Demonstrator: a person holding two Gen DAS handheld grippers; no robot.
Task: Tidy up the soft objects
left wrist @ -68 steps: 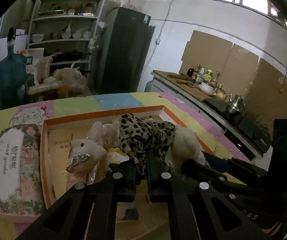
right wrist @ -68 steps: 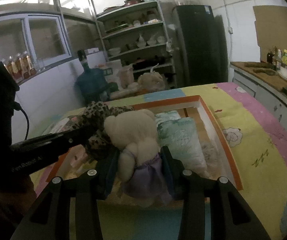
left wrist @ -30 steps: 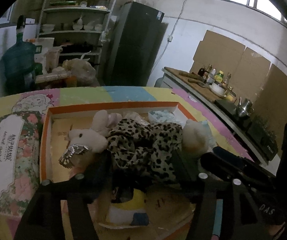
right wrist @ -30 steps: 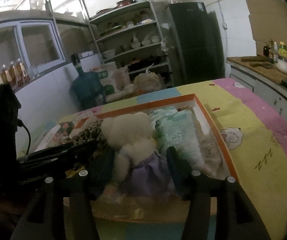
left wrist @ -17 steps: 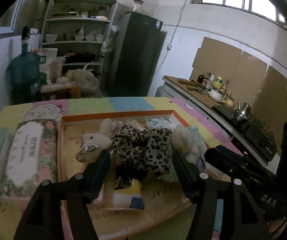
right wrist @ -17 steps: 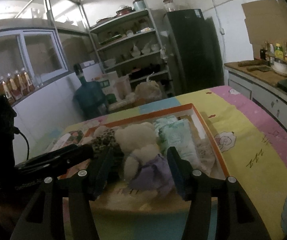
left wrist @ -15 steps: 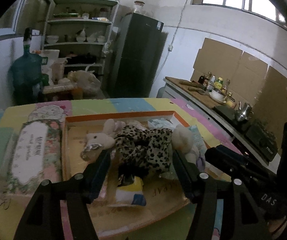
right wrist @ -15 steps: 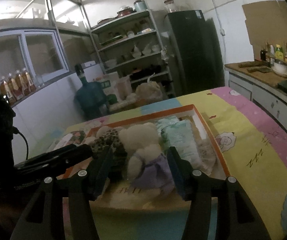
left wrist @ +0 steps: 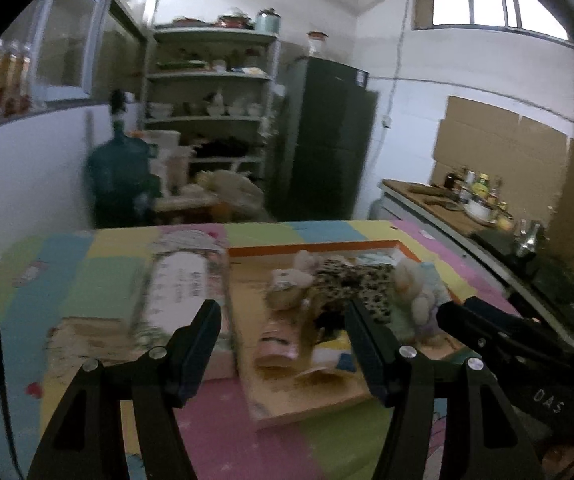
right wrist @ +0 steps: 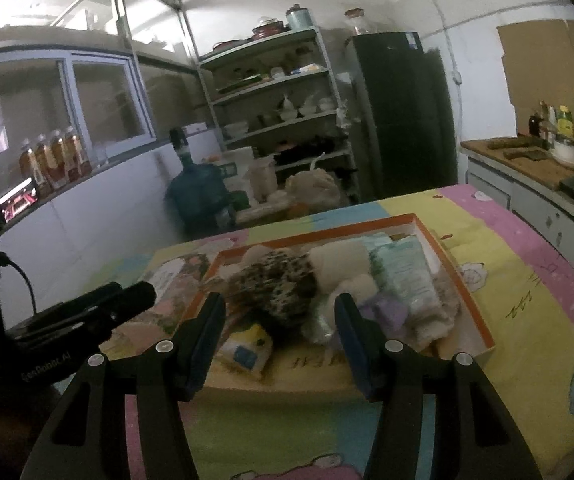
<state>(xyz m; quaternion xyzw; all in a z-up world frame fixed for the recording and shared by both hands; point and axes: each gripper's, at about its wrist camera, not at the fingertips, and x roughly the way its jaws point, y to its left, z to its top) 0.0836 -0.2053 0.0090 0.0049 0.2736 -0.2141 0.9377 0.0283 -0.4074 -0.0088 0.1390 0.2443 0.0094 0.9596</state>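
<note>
An orange-rimmed cardboard box (left wrist: 311,249) (right wrist: 483,336) lies on the colourful table cover. In it lie a leopard-print cloth (left wrist: 351,282) (right wrist: 275,284), a white rabbit plush (left wrist: 287,282), a cream bear in a purple dress (left wrist: 413,292) (right wrist: 351,268), a pale green packet (right wrist: 405,270) and a yellow-white packet (left wrist: 333,354) (right wrist: 247,348). My left gripper (left wrist: 281,322) is open and empty, back from the box's near edge. My right gripper (right wrist: 279,316) is open and empty, also back from the box.
The floral box lid (left wrist: 183,292) (right wrist: 175,280) lies left of the box. Shelves (right wrist: 283,92), a dark fridge (right wrist: 403,112) and a blue water jug (right wrist: 197,196) stand behind the table. A kitchen counter (right wrist: 535,168) with bottles runs along the right.
Both grippers let go of the leopard cloth and the bear, opened, and drew back and up from the box. The toys now lie in the box. The left view has swung left.
</note>
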